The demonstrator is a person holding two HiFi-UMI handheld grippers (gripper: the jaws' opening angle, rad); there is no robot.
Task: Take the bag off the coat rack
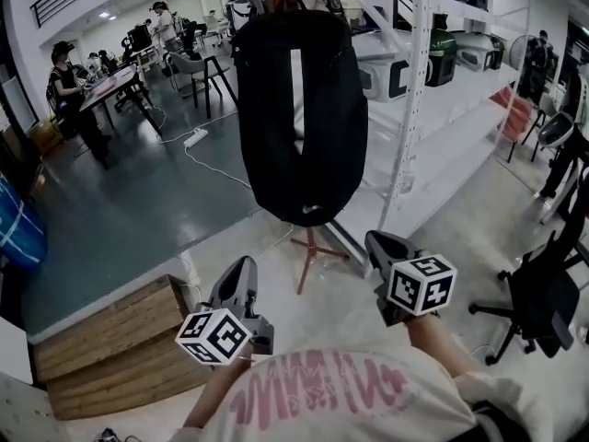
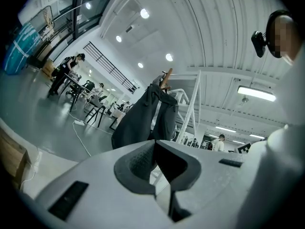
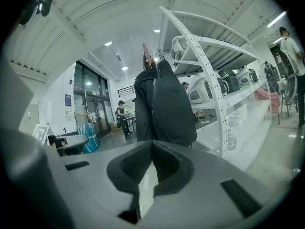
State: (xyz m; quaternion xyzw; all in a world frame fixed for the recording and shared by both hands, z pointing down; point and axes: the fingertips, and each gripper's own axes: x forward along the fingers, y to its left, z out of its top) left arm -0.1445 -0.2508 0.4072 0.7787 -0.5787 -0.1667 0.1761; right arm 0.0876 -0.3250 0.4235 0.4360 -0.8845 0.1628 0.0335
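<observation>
A tall white shelving unit (image 1: 411, 127) fills the right side, its top cut off by the frame. Just left of it a black bag (image 1: 299, 127) hangs from a wooden coat rack (image 1: 310, 251), covering the pole so that only the splayed feet below and a peg tip above show. Open pale floor lies between those feet and the left gripper (image 1: 241, 265) and right gripper (image 1: 377, 240), both low, apart from the bag, jaws pressed together on nothing, with a wooden crate (image 1: 110, 348) beside the left one.
</observation>
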